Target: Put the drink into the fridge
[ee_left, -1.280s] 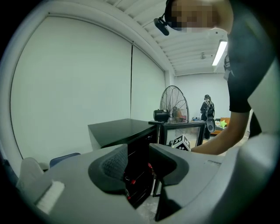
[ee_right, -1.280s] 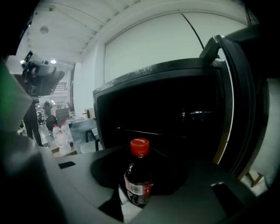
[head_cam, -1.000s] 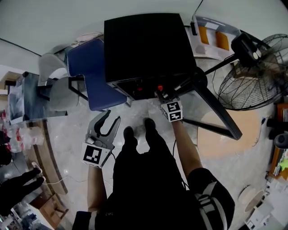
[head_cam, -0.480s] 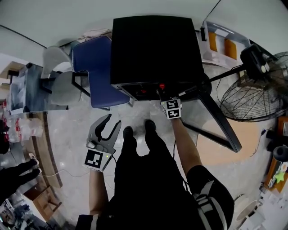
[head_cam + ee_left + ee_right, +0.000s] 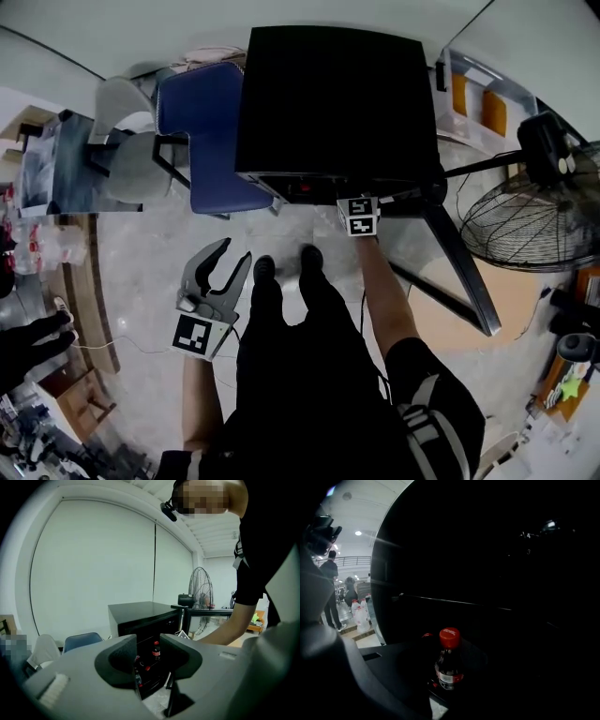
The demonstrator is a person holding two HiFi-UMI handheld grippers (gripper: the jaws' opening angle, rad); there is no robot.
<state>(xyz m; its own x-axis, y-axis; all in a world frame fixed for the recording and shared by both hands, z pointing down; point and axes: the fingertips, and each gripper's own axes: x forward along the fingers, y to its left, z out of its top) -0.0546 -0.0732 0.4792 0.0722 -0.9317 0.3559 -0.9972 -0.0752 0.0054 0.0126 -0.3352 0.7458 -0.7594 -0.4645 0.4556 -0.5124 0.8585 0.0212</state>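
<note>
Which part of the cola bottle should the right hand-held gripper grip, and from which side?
Its round body at the label band, below the red cap, coming level through the open front of the fridge. The cola bottle stands upright and narrows above the label; the right hand-held gripper is shut on it.

Blue chair [image 5: 206, 131] left, standing fan [image 5: 525, 220] right

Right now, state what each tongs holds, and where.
Right tongs: cola bottle, gripped round its lower body. Left tongs: nothing, open.
</note>
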